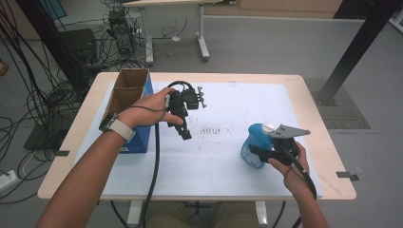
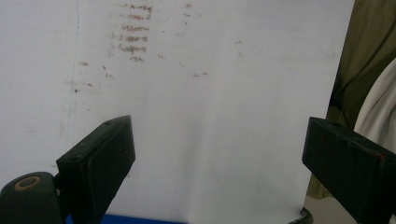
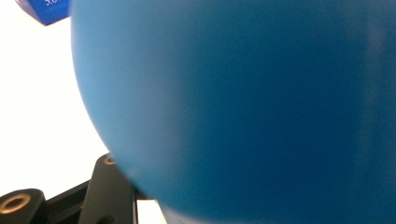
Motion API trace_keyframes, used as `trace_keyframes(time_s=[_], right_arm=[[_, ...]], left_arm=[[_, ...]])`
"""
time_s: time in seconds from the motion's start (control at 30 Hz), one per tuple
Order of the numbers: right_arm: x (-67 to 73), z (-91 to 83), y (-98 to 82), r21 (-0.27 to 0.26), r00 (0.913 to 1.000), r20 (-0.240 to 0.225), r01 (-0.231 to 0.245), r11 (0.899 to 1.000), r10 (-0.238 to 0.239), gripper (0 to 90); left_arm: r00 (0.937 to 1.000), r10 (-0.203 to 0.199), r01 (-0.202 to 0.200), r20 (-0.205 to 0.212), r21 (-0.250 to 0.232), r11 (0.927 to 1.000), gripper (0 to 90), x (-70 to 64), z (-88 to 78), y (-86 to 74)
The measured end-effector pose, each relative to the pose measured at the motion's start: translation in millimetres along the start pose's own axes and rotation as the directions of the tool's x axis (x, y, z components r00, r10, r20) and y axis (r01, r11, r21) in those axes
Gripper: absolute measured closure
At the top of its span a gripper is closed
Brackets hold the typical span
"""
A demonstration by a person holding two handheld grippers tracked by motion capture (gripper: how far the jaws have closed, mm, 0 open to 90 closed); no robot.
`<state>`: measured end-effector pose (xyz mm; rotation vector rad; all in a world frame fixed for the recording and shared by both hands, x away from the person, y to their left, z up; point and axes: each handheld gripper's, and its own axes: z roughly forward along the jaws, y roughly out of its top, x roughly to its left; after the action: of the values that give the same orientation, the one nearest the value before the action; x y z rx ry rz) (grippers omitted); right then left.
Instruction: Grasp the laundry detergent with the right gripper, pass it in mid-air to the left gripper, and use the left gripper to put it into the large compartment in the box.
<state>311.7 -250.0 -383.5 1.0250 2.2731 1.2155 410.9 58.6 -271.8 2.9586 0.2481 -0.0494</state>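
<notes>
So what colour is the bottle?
The bottle is blue with a white cap; the high view shows it best.

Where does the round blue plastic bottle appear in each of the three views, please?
High view: the round blue plastic bottle stands at lower right on the white sheet, in the right gripper.
Left gripper view: open jaws over bare, smudged white sheet; no bottle.
Right gripper view: the bottle, very close, blurred, covers the centre and right.
Shared landmark: the white sheet, at left in the right gripper view.
</notes>
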Motion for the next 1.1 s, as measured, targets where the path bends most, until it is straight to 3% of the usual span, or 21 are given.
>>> trace_keyframes(time_s=[1.1], right_arm=[[-0.1,0.0,-0.8,-0.008,1.0,0.001,0.006,1.0,-0.006,44.0]], left_arm=[[1.0,-0.005,0.005,-0.003,-0.006,1.0,9.8,-0.4,0.3,-0.5]])
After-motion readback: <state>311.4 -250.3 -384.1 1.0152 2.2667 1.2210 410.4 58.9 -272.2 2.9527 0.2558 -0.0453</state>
